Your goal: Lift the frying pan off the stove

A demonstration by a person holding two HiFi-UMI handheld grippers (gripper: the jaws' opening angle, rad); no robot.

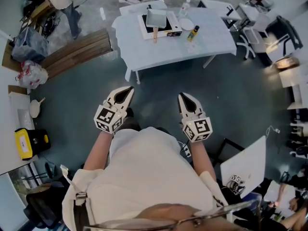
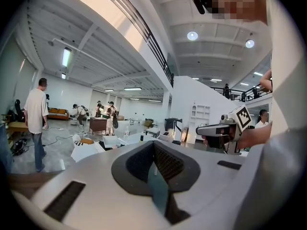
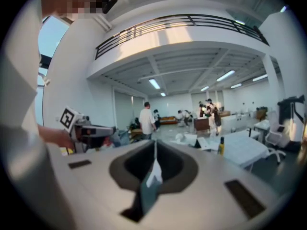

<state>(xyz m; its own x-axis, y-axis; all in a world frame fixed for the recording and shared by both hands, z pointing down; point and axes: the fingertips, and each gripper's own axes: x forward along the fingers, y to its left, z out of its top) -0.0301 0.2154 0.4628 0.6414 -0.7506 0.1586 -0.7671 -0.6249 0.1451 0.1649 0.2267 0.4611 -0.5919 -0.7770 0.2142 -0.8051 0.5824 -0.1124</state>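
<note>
Layout, from the head view: white table (image 1: 211,37) straight ahead, well apart from the person, with open floor (image 1: 159,88) between.

Stove (image 1: 169,32) sits mid-table, a flat black-top unit. Frying pan (image 1: 156,17) is on top of it, not lifted yet. It looks squarish and grey. Pan handle (image 1: 155,34) looks wooden and sticks out over the stove's near edge, so the long axis runs roughly straight back toward the person.

Also on the table, right of the stove: a white plate (image 1: 186,24) and a yellow bottle (image 1: 192,33) with a dark cap.

Left tongs (image 1: 130,87) and right tongs (image 1: 182,95) are both held out at about waist level, pointing toward the table. Each gripper view shows its jaws clenched together with nothing between them.

Key relation: the pan lies dead ahead, about centred between the two tongs, so neither hand is clearly nearer. My read is that this is the approach phase. The handle end is the closest grab point, and whichever tongs go for it need to release first and come in along the handle's axis.
</note>
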